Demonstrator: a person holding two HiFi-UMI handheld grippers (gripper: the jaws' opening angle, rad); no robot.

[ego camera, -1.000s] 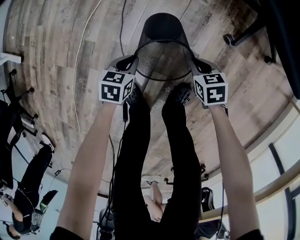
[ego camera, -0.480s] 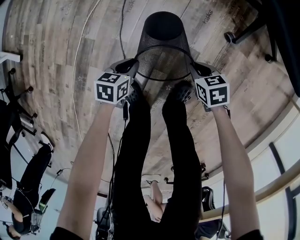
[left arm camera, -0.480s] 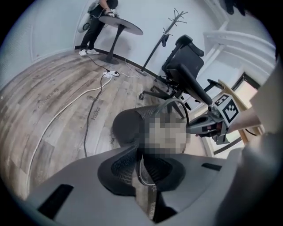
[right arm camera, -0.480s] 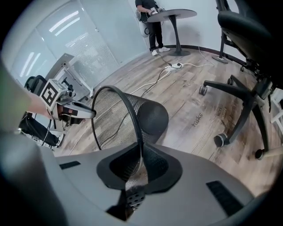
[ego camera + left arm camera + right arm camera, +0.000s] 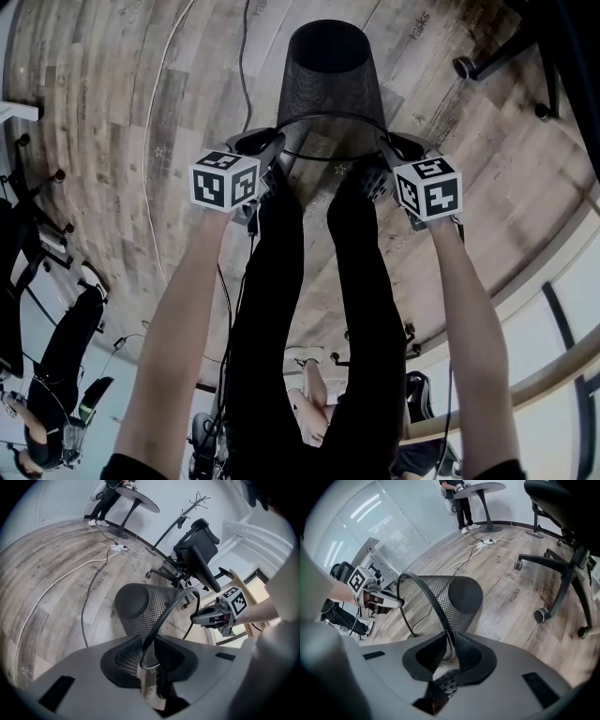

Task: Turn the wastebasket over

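Wastebasket [image 5: 326, 75] has tipped further, bottom swung away over the wood floor [image 5: 112, 112], rim clamped on opposite sides between left gripper [image 5: 270, 142] fingers, just easing open slightly, and right gripper [image 5: 386, 145] fingers.

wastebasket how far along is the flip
Done: the wastebasket is gripped at opposite sides of its rim and tipped over, closed base pointing away from the person. In hand: the right gripper is clamped on the rim; the left gripper has the rim between its jaws, which have just been opening. Left: it does not look mouth-down on the floor yet.
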